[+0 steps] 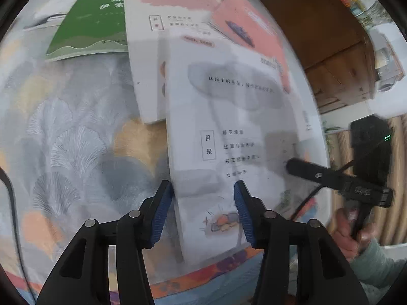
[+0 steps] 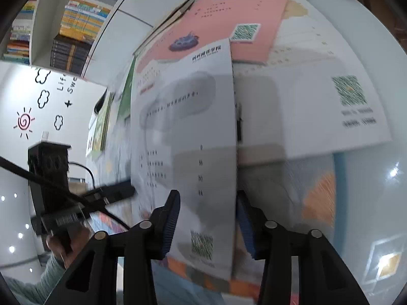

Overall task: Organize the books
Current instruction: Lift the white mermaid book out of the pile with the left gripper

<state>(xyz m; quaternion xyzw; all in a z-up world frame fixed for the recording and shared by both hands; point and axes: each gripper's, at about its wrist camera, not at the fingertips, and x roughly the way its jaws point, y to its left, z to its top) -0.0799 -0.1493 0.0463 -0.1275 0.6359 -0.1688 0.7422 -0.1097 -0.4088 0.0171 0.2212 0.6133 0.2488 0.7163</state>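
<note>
Between spread pads of left gripper (image 1: 203, 212): white book (image 1: 229, 139), topmost of overlapped books, edge unpinched, likely lined up for squaring. Right gripper (image 2: 208, 225) likewise straddles it, jaws apart.

Counting from the left claw (image 1: 203, 211): one white book (image 1: 229, 137) right ahead between the jaws, a second white book (image 1: 145, 58) beyond it to the left, one green book (image 1: 89, 20) further left, one pink book (image 1: 249, 25) ahead to the right. Four books here. Two claws in play; the right claw (image 1: 292, 165) sits off to the right.
</note>
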